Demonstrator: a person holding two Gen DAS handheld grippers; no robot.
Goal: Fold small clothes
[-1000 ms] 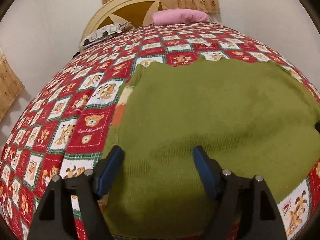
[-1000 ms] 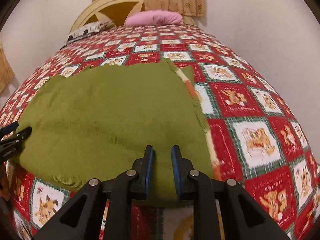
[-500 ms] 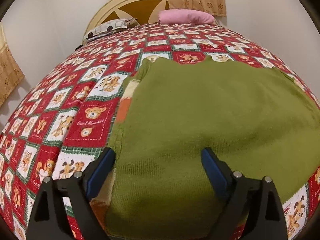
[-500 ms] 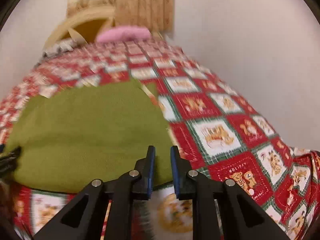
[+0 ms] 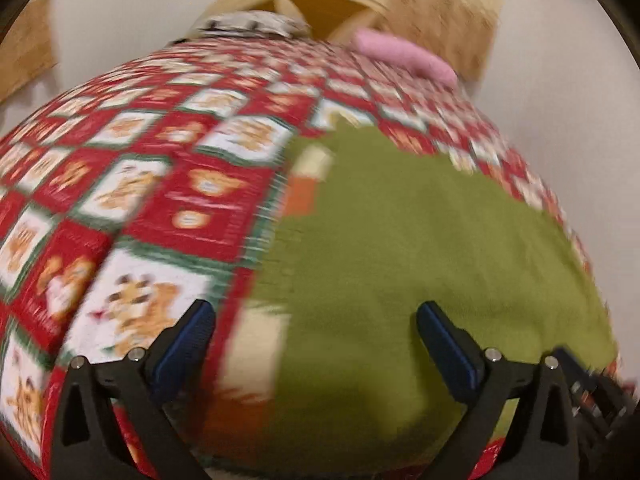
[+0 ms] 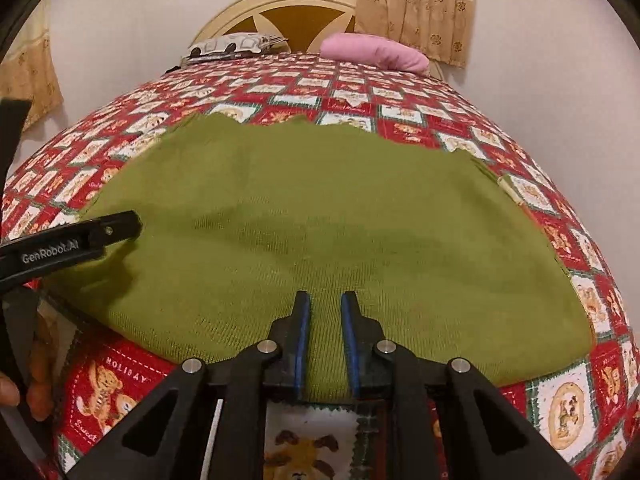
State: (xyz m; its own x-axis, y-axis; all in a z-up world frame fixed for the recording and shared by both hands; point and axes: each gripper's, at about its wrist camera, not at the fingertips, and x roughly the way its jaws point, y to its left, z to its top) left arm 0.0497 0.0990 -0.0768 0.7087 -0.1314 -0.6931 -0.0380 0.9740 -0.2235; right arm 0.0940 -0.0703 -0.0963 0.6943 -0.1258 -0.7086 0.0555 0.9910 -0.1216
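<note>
A green knit garment (image 6: pixel 320 208) lies spread flat on the red teddy-bear bedspread (image 6: pixel 560 392). My right gripper (image 6: pixel 325 298) hovers over the middle of its near hem, with a narrow gap between the pads and no cloth pinched. My left gripper (image 5: pixel 316 312) is over the garment's (image 5: pixel 420 260) left side, jaws opening wide. The left edge, with a cream and orange striped part (image 5: pixel 308 192), lies below the gap and the pads do not press on it. A left gripper finger (image 6: pixel 108 232) shows at the left of the right wrist view, with a person's hand (image 6: pixel 16 396) below it.
A pink pillow (image 6: pixel 376 50) and a patterned grey-white cushion (image 6: pixel 236 46) lie at the head of the bed against a round cream headboard (image 6: pixel 304 12). Beige curtains (image 6: pixel 416 4) hang behind. The wall runs close along the bed's right side.
The left jaws spread wider while that gripper rolled and slid left to the garment's left edge. The right gripper swung from the garment's right corner back to its near hem, gap unchanged.
</note>
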